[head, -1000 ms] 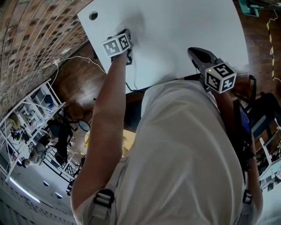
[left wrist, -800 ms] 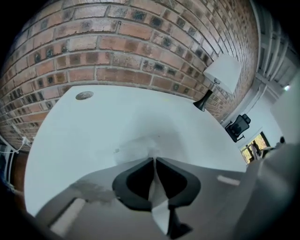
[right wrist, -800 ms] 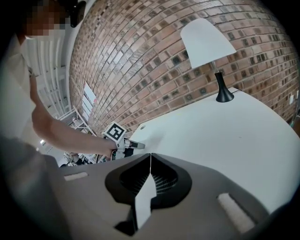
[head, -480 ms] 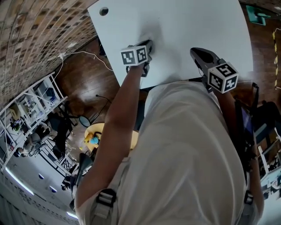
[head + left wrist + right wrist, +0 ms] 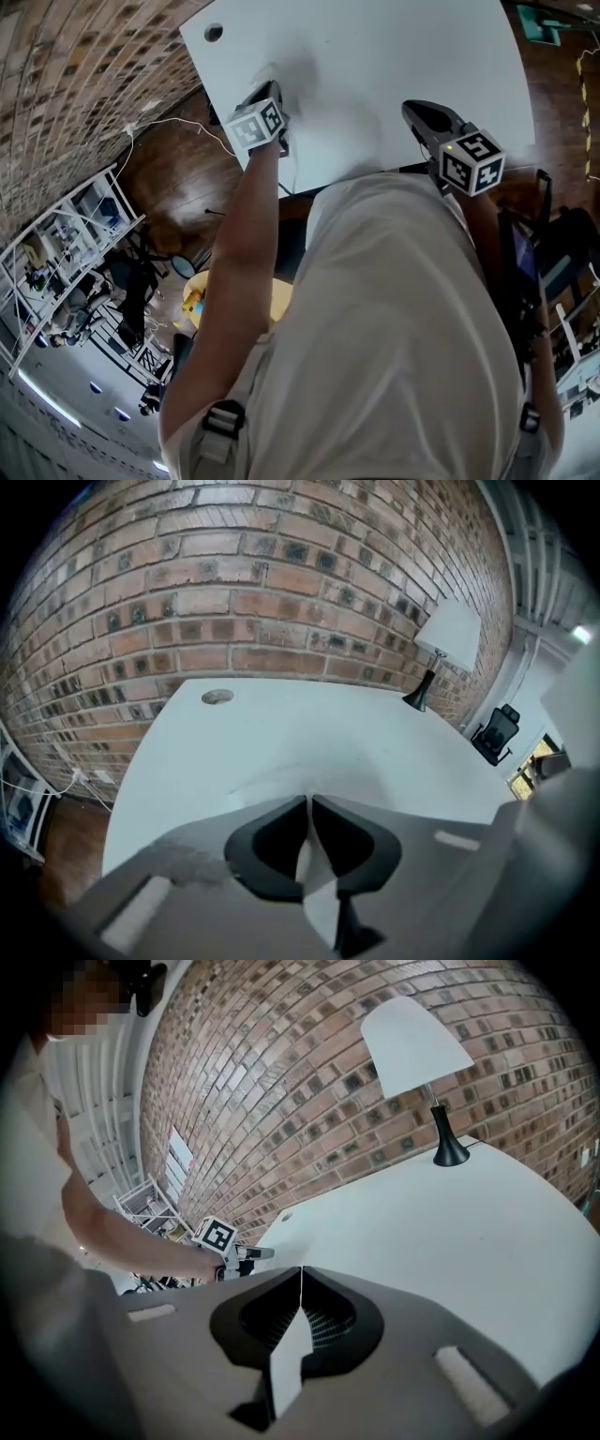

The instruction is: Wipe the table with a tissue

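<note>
The white table (image 5: 403, 47) fills the top of the head view. My left gripper (image 5: 274, 90) points down at its left part, near the left edge. In the left gripper view my left gripper (image 5: 308, 801) is shut on a white tissue (image 5: 267, 793) that lies crumpled on the table (image 5: 309, 733) at the jaw tips. The tissue is hard to pick out in the head view. My right gripper (image 5: 419, 114) hovers over the table's near edge; in its own view my right gripper (image 5: 301, 1269) is shut with nothing in it. The left gripper (image 5: 251, 1252) also shows there.
A round cable hole (image 5: 214, 32) sits at the table's far left corner. A lamp (image 5: 448, 639) with a white shade stands at the far end by the brick wall (image 5: 234, 592). A black office chair (image 5: 497, 731) is beyond the table. Wooden floor (image 5: 173, 173) lies left of the table.
The left gripper slid right across the table toward the near edge with the tissue, then came back left. The right gripper stayed where it was.
</note>
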Motion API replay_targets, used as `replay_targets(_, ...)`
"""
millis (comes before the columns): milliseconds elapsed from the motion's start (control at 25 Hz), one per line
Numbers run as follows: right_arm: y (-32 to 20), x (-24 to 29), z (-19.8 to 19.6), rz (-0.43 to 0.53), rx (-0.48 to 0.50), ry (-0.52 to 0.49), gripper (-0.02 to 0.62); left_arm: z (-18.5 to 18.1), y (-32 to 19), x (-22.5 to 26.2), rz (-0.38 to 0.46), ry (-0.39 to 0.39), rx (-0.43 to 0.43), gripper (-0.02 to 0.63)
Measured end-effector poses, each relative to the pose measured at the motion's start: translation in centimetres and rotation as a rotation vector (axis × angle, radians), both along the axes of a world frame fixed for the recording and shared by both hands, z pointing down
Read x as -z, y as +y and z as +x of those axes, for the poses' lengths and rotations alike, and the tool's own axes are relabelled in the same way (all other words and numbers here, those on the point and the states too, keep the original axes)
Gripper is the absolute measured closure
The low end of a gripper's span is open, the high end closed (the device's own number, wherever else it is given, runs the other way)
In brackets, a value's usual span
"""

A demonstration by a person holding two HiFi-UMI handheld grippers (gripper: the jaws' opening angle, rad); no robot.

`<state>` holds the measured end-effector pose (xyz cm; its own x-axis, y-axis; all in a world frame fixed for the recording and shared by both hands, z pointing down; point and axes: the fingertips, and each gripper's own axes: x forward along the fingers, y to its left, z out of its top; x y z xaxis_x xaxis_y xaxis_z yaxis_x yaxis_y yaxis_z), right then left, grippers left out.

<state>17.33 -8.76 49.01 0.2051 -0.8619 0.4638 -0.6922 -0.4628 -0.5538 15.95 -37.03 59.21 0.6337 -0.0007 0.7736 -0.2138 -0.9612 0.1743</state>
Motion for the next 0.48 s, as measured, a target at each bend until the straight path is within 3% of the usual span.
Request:
replay_targets(200, 1.7, 0.4, 1.2, -0.005, -0.032, 0.009, 0.584, 2.8, 0.5, 0.4, 0.015, 0.038, -0.008, 0.583)
replay_targets(480, 3.2, 0.2, 1.6, -0.016, -0.044, -0.003, 0.584, 6.4, 3.1, -0.2, 0.031, 0.021, -0.069, 0.583)
